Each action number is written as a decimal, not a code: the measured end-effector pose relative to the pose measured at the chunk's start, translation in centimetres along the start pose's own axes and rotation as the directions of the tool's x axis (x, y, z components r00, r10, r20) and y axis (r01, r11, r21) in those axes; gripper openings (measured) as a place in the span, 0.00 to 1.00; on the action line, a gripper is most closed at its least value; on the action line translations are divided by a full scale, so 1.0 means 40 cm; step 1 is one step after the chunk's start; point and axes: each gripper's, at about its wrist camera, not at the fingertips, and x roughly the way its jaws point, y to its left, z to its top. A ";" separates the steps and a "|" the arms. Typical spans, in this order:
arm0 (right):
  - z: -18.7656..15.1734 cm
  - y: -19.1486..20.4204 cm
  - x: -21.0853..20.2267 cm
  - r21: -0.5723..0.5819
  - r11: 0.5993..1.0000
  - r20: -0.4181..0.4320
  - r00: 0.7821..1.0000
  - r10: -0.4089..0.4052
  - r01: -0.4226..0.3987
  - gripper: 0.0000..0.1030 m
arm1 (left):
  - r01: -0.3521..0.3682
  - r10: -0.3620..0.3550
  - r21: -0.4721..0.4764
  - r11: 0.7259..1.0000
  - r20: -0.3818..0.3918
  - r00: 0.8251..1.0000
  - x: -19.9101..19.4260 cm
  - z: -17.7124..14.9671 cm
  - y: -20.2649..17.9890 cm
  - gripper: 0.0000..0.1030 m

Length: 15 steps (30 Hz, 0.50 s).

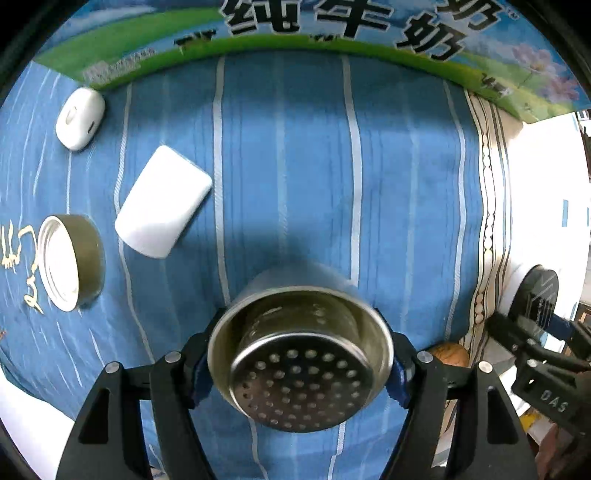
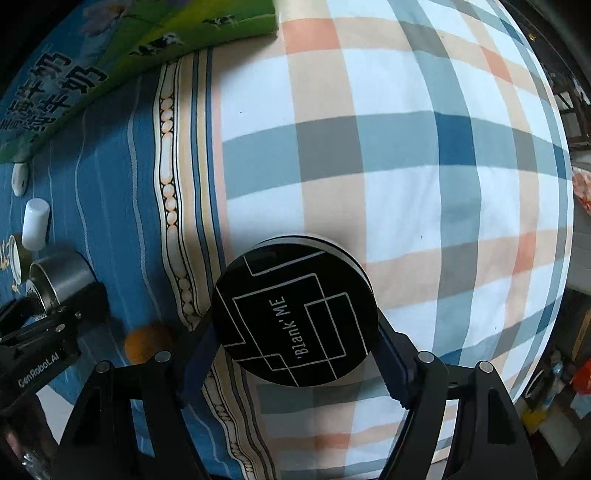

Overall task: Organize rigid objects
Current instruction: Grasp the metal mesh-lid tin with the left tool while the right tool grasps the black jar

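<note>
My left gripper [image 1: 301, 363] is shut on a steel cup with a perforated strainer insert [image 1: 301, 354], held above the blue striped cloth [image 1: 314, 166]; it also shows in the right wrist view [image 2: 61, 280]. My right gripper [image 2: 295, 339] is shut on a round black compact [image 2: 295, 314] marked "Blank ME", held over the plaid cloth [image 2: 424, 155]; it shows in the left wrist view [image 1: 535, 295]. On the blue cloth to the left lie a white oval case [image 1: 80, 118], a white rounded block [image 1: 162, 201] and an olive lid with white inside [image 1: 70, 262].
A milk carton box [image 1: 295, 29] with green and blue print stands along the far edge of the blue cloth. An orange-brown ball [image 2: 147, 341] lies near the seam between the cloths. Clutter sits beyond the bed's right edge [image 2: 565, 369].
</note>
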 end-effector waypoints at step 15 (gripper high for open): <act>0.033 0.040 0.015 0.008 0.999 -0.013 0.999 -0.046 0.046 0.81 | -0.004 0.005 0.016 1.000 -0.004 1.000 -0.004 0.030 -0.009 0.73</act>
